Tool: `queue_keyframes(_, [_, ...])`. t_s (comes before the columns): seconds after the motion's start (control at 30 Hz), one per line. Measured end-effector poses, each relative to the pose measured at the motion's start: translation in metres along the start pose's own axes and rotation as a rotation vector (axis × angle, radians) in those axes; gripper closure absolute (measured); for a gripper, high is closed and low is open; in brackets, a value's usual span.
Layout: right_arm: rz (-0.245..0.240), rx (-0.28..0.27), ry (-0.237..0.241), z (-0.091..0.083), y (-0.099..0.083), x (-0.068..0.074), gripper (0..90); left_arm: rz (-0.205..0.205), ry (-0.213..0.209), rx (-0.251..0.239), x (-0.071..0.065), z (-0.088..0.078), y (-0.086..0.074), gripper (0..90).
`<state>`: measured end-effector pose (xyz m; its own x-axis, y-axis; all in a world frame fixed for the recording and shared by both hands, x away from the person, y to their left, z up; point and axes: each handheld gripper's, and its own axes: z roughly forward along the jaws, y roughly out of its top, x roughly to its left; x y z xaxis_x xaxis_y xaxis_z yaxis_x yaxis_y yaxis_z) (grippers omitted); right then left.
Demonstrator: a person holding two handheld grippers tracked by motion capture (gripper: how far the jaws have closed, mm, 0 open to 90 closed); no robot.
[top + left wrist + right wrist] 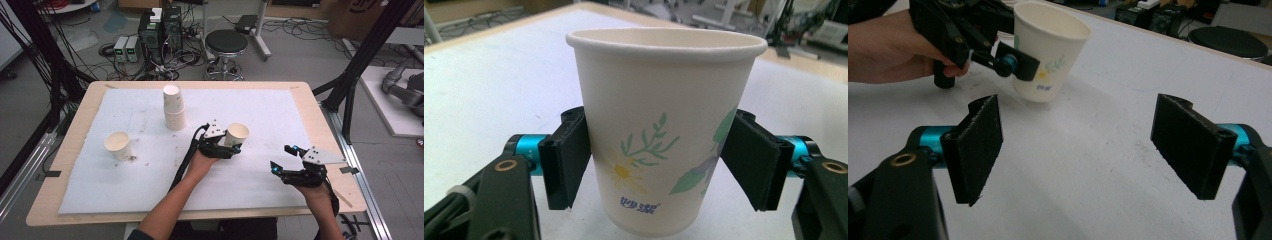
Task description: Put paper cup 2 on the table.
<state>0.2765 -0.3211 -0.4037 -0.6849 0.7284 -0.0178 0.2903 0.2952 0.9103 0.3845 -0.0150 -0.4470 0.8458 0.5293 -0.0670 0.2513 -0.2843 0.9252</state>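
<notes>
So the counter [75,150] is covered by a big white mat [260,110], and on it there's a stack of paper cups [174,107] toward the back, mouth-down as far as I can tell, plus a loose cup [118,145] off to the left, tipped a bit with its mouth open and nothing in it that I can see. The action is with the flower-print cup [659,135]: it's upright near the middle of the mat, and the left claw [659,167] has its pads pressed to both sides of it, so I'd call that a grip. From the rim it looks empty, though I can't see the bottom. The right claw [1083,150] hangs over bare mat to the right, jaws wide apart, holding nothing. My read is we're at the carry step, probably taking this cup to the stack or the loose one. Next move needs a level lift and a gentle squeeze, since thin paper walls crush easily.
</notes>
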Motion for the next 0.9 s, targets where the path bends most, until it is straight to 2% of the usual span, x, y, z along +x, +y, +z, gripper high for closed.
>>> queue_keyframes(0.1, [-0.001, 0.001, 0.000, 0.001, 0.000, 0.000, 21.4, 0.002, 0.007, 0.044, 0.000, 0.004, -0.003, 30.1])
queue_keyframes(0.2, [-0.004, 0.004, 0.001, 0.001, 0.000, 0.000, 21.4, 0.005, 0.014, 0.058, -0.001, 0.004, -0.003, 30.2])
queue_keyframes(0.3, [-0.005, 0.003, 0.002, 0.001, 0.000, 0.000, 21.4, 0.017, 0.025, 0.091, -0.001, 0.003, -0.004, 30.4])
queue_keyframes(0.67, [-0.007, 0.011, 0.022, 0.001, 0.001, 0.003, 21.4, -0.006, 0.020, 0.164, -0.003, -0.001, -0.006, 30.3])
queue_keyframes(0.73, [-0.004, 0.013, 0.026, 0.001, 0.001, 0.003, 21.4, -0.006, 0.015, 0.170, -0.003, -0.002, -0.007, 29.5])
queue_keyframes(0.8, [-0.003, 0.016, 0.028, 0.001, 0.001, 0.003, 21.4, -0.024, -0.001, 0.171, -0.003, -0.005, -0.007, 25.9])
queue_keyframes(0.9, [-0.002, 0.016, 0.032, 0.002, 0.001, 0.003, 21.4, -0.053, 0.009, 0.121, -0.003, -0.018, -0.010, 22.0])
